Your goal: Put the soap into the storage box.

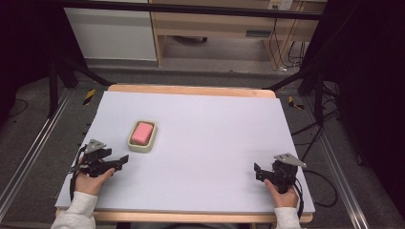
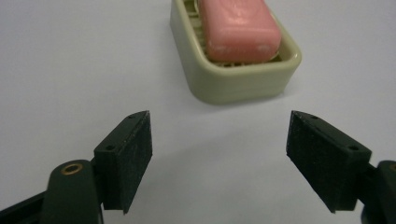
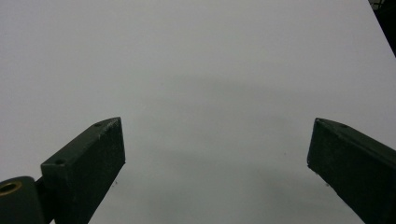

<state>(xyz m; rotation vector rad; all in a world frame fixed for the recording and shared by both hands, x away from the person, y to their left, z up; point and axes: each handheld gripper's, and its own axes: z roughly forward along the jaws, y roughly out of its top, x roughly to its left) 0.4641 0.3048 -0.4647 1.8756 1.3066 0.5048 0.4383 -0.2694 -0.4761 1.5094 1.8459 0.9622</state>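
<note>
A pink bar of soap (image 1: 142, 131) lies in a cream soap dish (image 1: 141, 147) on the left half of the white table cover. My left gripper (image 1: 125, 160) rests low on the cover, just in front and to the left of the dish, pointing right. In the left gripper view the soap (image 2: 239, 29) and the dish (image 2: 238, 84) sit a little beyond the open gripper (image 2: 219, 154), whose jaws are wide apart with only bare cover between them. My right gripper (image 1: 258, 172) sits near the front right corner, and the right gripper view shows it open (image 3: 217, 158) over bare white surface.
The white cover (image 1: 205, 138) lies on a wooden table whose edge (image 1: 191, 89) shows at the back and front. Black frame legs (image 1: 52, 81) stand at both sides, and cables (image 1: 320, 191) trail off the right. A wooden cabinet (image 1: 215, 24) stands behind.
</note>
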